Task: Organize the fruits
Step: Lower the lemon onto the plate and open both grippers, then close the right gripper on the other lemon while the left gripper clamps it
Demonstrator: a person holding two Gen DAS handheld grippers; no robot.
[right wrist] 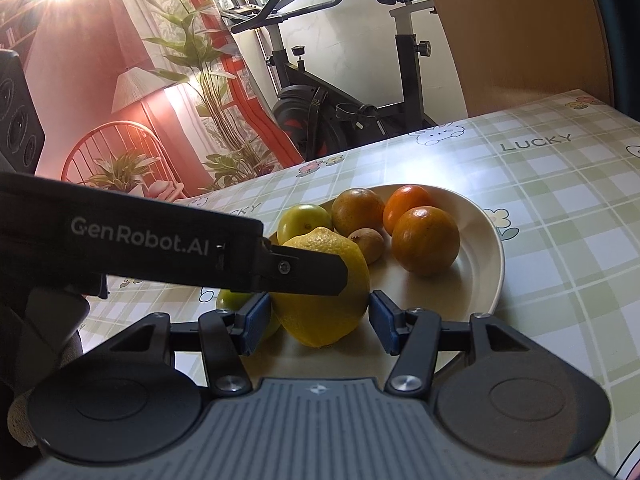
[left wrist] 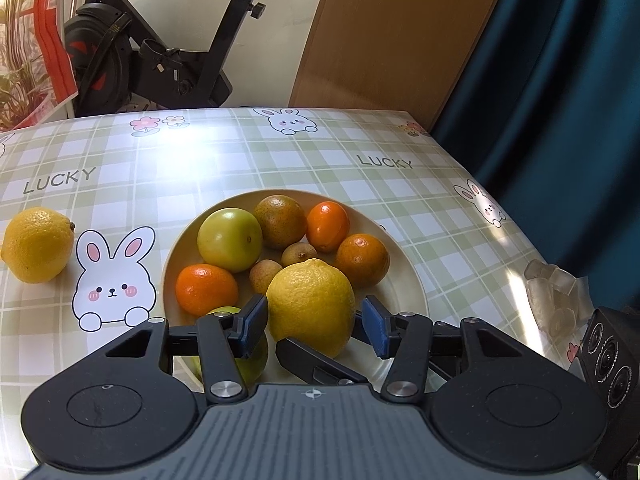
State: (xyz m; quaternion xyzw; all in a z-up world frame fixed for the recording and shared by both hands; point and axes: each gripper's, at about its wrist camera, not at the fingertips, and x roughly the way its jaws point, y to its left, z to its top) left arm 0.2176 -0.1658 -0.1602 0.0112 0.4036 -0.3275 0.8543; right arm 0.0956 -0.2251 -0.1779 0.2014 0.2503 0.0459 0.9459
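A yellow lemon [left wrist: 310, 306] rests at the near side of the cream plate [left wrist: 404, 300]. Both grippers stand around it. My left gripper [left wrist: 314, 326] has its left pad against the lemon and a thin gap at its right pad. My right gripper [right wrist: 320, 320] has both blue pads against the lemon [right wrist: 324, 312]. One of its black fingers [left wrist: 316, 360] crosses below the fruit in the left wrist view. The plate [right wrist: 492, 264] also holds several oranges, green fruits and small brown fruits. A second lemon [left wrist: 38, 244] lies on the tablecloth at the left.
Clear plastic pieces [left wrist: 556, 300] lie near the table's right edge. An exercise bike [left wrist: 160, 60] stands beyond the far edge, with a wooden panel [left wrist: 380, 40] and a dark blue curtain [left wrist: 560, 100] to the right. A green fruit [left wrist: 244, 360] sits under my left finger.
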